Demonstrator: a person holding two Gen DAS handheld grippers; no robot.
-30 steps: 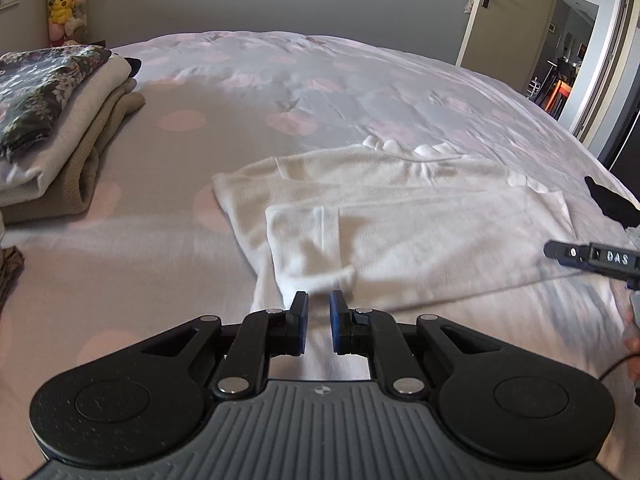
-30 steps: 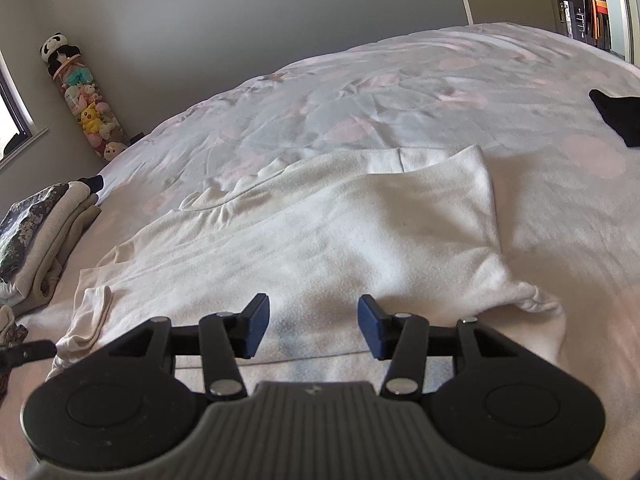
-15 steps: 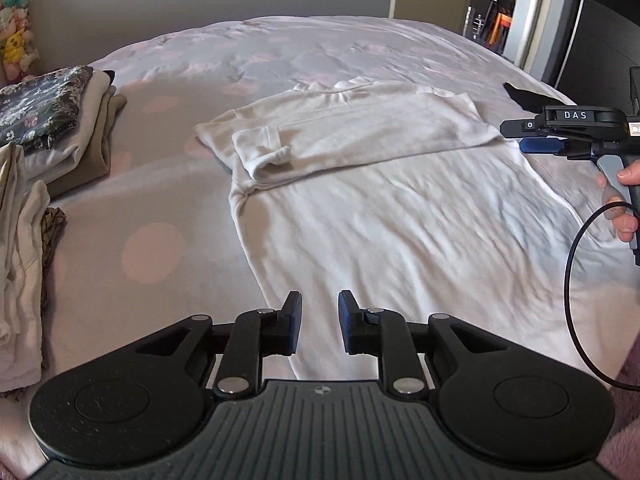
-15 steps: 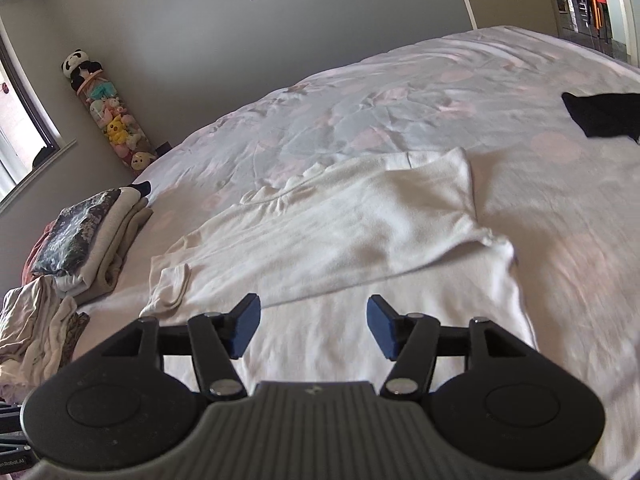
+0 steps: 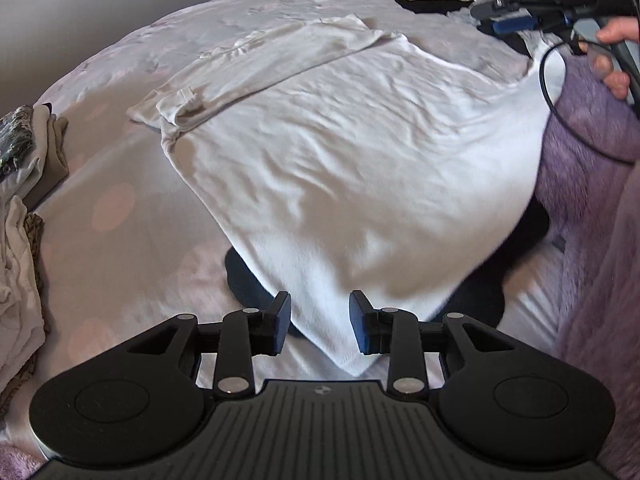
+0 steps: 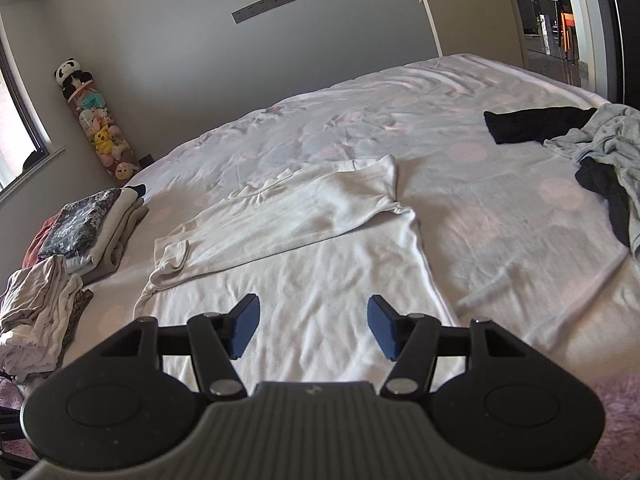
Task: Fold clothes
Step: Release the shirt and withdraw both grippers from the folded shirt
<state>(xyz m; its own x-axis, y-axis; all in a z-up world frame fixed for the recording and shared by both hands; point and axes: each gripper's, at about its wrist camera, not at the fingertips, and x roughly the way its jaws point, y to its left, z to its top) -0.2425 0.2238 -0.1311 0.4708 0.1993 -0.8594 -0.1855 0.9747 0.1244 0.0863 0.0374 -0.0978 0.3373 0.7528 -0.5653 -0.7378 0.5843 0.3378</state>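
We are working over a wide bed [image 6: 460,92] with a pale spotted cover, and on it the white long-sleeved top [image 6: 320,264] lies spread flat, its hem end toward us and hanging off the near edge in the left wrist view. By our reckoning this garment is partly done: both sleeves are laid across the chest in a band near the collar, but the body has not been doubled over, so the lengthwise folds are left. At the bed's left side a stack of folded clothes [image 6: 92,228] suggests earlier pieces are finished, while a heap of grey and black garments [image 6: 600,152] at the right looks unfolded and waiting. Our left gripper [image 5: 319,326] hovers low at the top's near corner, its fingers parted and empty, with the corner lying between and below them. Our right gripper [image 6: 313,326] is held higher, level over the lower half of the top, its fingers spread wide and holding nothing.
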